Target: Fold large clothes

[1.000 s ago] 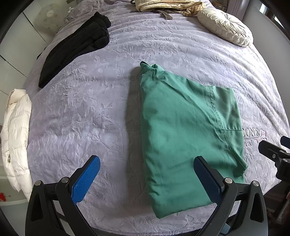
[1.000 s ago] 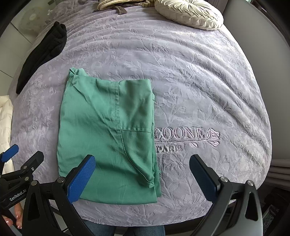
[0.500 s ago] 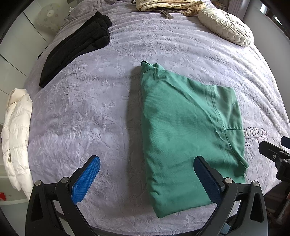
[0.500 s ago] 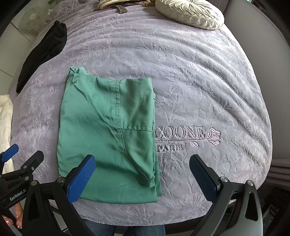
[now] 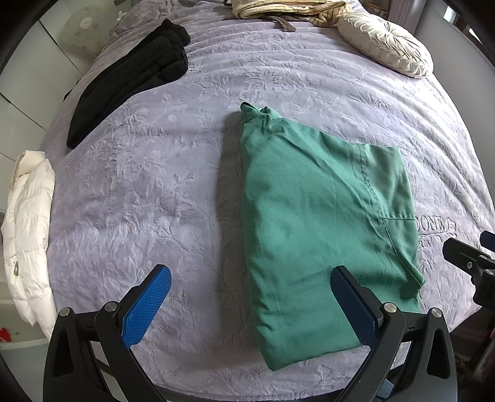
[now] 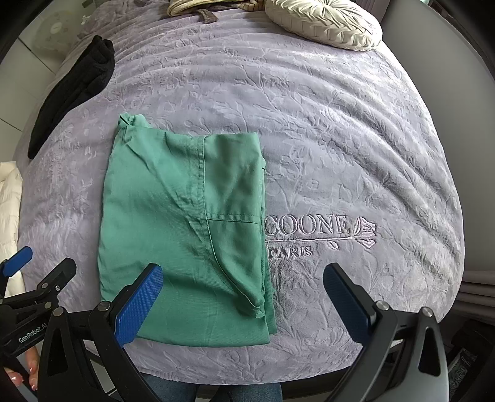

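Garment: green shirt (image 5: 321, 235) lies folded lengthwise into a long panel on the lilac bedspread (image 5: 139, 191), collar end away from the person, hem end at the near bed edge.
Left hand-held gripper (image 5: 250, 304): jaws spread wide, nothing held; poised above the near hem, not touching cloth.
Right hand-held gripper (image 6: 244, 303): jaws equally wide apart, empty; held over the shirt's near right corner.
Step in hand: judged to be the pause between folds; side folds appear done, crosswise fold not yet made.
Next move: both near corners would need pinching, then carrying toward the collar.
Surroundings: black garment (image 5: 130, 77), round cushion (image 6: 324, 21), white puffer jacket (image 5: 27, 228), all well apart.
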A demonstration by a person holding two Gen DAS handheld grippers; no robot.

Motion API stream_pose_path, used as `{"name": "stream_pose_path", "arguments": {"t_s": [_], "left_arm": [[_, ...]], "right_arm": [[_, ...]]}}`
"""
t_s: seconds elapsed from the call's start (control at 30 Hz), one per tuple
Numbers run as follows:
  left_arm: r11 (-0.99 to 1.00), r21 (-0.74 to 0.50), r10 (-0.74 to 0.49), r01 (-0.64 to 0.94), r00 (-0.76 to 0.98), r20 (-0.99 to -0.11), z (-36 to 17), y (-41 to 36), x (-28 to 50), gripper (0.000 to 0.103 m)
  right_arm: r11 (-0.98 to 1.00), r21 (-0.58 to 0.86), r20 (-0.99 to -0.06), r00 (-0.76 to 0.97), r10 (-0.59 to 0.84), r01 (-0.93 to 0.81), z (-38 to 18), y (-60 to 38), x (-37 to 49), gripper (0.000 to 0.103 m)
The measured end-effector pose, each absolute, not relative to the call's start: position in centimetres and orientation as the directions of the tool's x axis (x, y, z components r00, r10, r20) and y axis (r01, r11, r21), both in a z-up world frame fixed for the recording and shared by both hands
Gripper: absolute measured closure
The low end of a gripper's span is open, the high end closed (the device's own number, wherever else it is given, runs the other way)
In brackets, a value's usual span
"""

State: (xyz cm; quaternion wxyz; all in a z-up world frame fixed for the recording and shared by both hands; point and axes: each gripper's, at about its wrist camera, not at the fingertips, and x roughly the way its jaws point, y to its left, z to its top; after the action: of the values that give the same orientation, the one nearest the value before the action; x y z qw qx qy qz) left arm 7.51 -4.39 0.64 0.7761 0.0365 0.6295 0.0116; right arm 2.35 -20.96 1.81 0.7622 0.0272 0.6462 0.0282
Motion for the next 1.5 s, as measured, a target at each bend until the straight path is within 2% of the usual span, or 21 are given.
{"name": "stream_pose_path", "arguments": {"t_s": [1.5], "left_arm": [[0.999,0.041,0.04,-0.002,0.199,-0.979,0.54,-4.21,7.58,0.0]], "right_arm": [[0.997,0.079,-0.986,0.144,0.079,-0.005,1.34,-20.84,2.17,0.0]]}}
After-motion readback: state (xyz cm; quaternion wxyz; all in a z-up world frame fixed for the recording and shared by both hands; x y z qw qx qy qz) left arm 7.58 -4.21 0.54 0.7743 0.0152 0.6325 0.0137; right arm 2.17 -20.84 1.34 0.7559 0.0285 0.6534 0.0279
